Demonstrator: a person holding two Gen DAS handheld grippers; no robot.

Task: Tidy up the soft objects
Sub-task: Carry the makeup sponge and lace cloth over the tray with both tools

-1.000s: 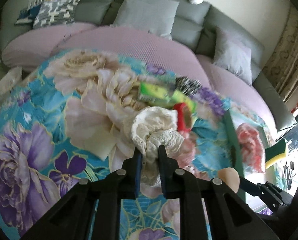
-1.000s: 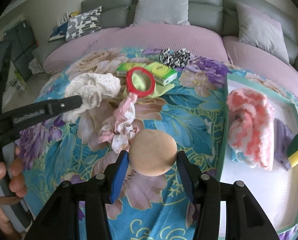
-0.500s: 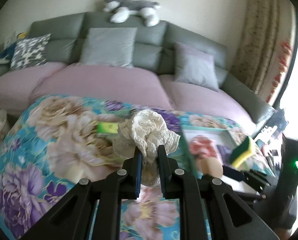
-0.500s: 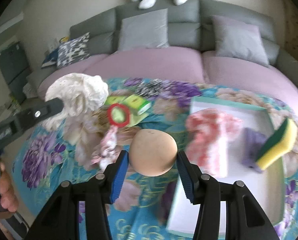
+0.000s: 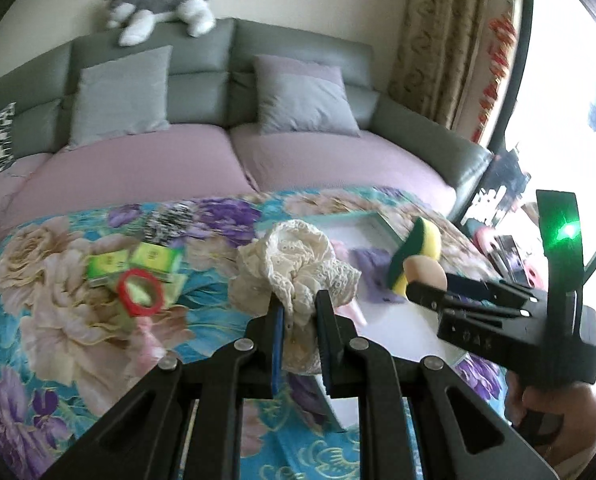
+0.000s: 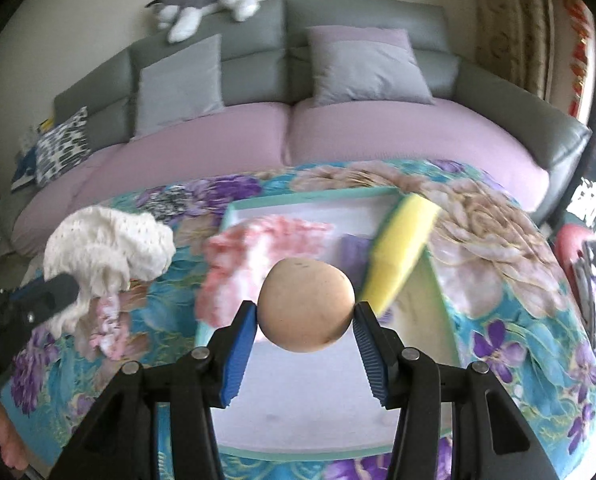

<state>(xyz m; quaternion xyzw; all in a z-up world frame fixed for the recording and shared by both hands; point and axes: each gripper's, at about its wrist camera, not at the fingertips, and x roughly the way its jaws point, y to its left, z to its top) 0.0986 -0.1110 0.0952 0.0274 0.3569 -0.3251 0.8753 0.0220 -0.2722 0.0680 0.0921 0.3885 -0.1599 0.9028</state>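
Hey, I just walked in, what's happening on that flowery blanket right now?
A person is sorting soft things with a handheld gripper in each hand. The left gripper is shut on a cream lace cloth, held up over the floral blanket. The right gripper is shut on a tan foam ball, held over the white tray. A pink knit piece, a purple item and a yellow-green sponge already sit at the tray.

between the left claw's (image 5: pixel 299 312) matt black plastic arms bunches cream lace cloth (image 5: pixel 294 264), open-knit and rough. the right claw's (image 6: pixel 305 316) ribbed blue pads (image 6: pixel 240 354) pinch a smooth, matt tan ball (image 6: pixel 305 306); beyond it, a porous yellow sponge (image 6: pixel 399 256).
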